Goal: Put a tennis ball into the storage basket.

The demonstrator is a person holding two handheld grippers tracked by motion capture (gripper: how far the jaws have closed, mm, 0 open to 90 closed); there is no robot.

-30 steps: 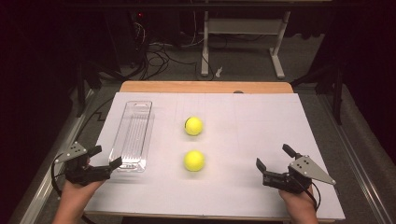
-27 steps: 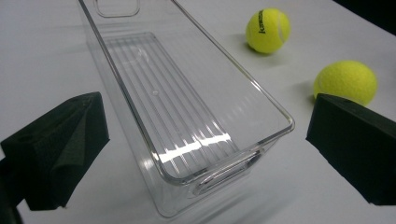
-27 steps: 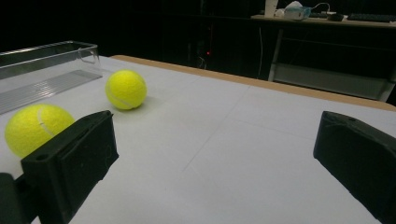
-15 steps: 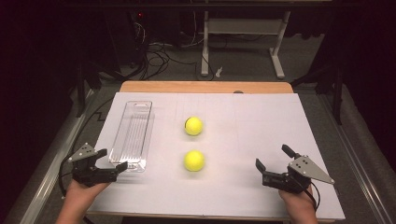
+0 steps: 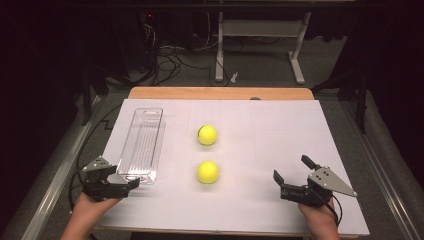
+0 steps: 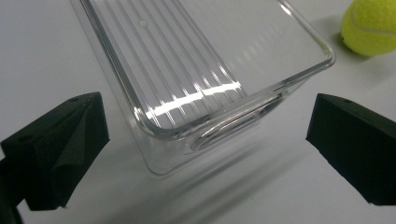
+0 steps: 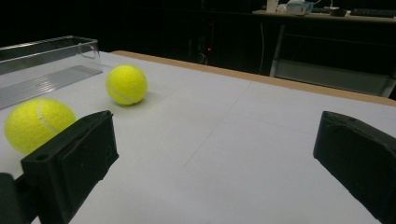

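Though unclamped, tray (image 6: 210,88) end btwn left claw (image 6: 205,140) jaws.

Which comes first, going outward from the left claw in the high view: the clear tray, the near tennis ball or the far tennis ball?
From the left claw, at the table's near left corner:
1. Clear tray: its near end sits right at the open jaws, on the left side.
2. Near tennis ball: mid-table, to the tray's right.
3. Far tennis ball: mid-table, straight behind the near one.

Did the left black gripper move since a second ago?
Yes. The left black gripper has slid toward the near end of the clear plastic tray, which stayed put; its open jaws now straddle that end.
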